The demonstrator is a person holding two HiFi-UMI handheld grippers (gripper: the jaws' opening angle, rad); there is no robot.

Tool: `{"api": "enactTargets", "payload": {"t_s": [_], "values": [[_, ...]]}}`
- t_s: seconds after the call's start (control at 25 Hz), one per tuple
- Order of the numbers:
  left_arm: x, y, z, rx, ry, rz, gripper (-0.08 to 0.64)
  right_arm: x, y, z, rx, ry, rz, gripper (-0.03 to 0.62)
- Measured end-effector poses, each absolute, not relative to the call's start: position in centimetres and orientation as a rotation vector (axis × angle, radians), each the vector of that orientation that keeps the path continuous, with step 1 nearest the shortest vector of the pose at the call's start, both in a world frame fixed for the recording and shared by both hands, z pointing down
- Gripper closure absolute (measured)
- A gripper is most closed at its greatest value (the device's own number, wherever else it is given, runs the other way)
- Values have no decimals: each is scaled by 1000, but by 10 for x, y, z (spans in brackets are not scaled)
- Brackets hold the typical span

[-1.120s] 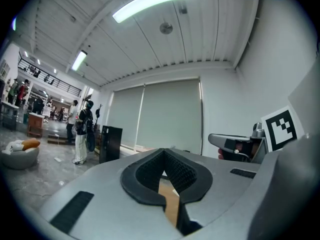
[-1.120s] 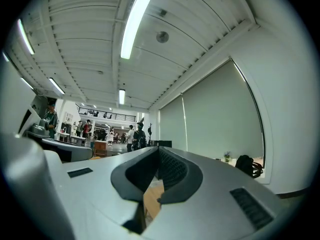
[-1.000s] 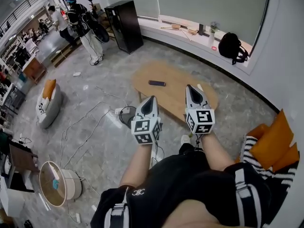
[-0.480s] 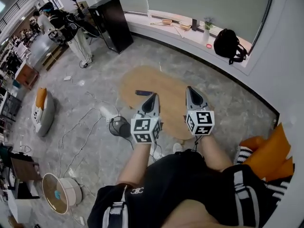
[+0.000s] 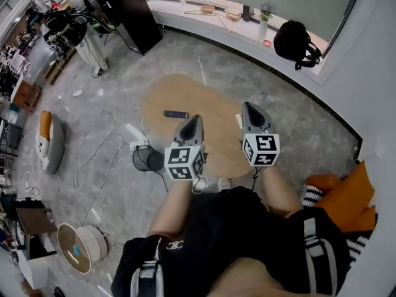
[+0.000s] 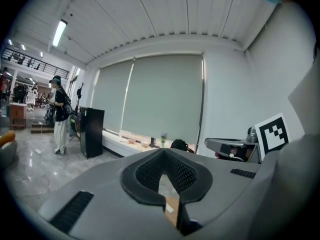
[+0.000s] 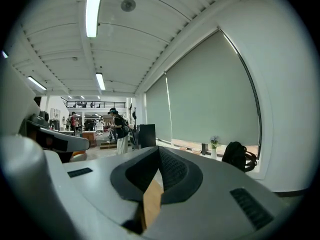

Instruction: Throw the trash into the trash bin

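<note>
Looks like the approach step to me: nothing's picked up yet, so the job is getting lined up over the oval wooden surface (image 5: 185,94) in the middle of the head view. If I were doing it, I'd drop the tips lower and open up before reaching. Both pairs are pointing nearly level right now, which is no good for scooping something flat. Left tongs (image 5: 193,119) and right tongs (image 5: 247,107) are both clenched to a point and empty, touching nothing, just hanging over the near edge of the surface. Just left of the right tongs there's a small white scrap (image 5: 238,121) on the wood. That's my guess for the trash, but it's too small to tell. A black remote-looking slab (image 5: 176,114) lies further left. The black mesh trash bin (image 5: 135,158) sits on the floor at left centre, just beside the surface's edge, so it's a short carry.
</note>
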State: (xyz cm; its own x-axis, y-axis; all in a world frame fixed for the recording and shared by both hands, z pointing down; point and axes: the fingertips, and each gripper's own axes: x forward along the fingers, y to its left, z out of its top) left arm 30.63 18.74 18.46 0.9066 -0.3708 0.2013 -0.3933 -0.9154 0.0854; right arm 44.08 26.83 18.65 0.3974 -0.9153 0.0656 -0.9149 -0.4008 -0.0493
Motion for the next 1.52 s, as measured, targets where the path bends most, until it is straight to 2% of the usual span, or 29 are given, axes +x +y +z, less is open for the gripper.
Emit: {"api": "enactTargets", "payload": {"t_s": [0.48, 0.72, 0.8, 0.96, 1.24, 1.52], "values": [[350, 160, 221, 2899, -498, 344, 551, 495, 243, 255, -2761, 1705, -297, 581], [363, 150, 258, 2829, -468, 401, 551, 515, 224, 313, -2789, 1755, -482, 579], [366, 143, 274, 2798, -470, 437, 551, 520, 218, 337, -2802, 1771, -567, 497], [374, 133, 302, 2778, -473, 489, 551, 532, 210, 380, -2828, 1785, -683, 481], [383, 110, 368, 2738, -449, 511, 551, 544, 187, 475, -2850, 1830, -889, 471], [387, 86, 481, 2703, -437, 630, 551, 550, 171, 594, -2828, 1821, -1116, 471]]}}
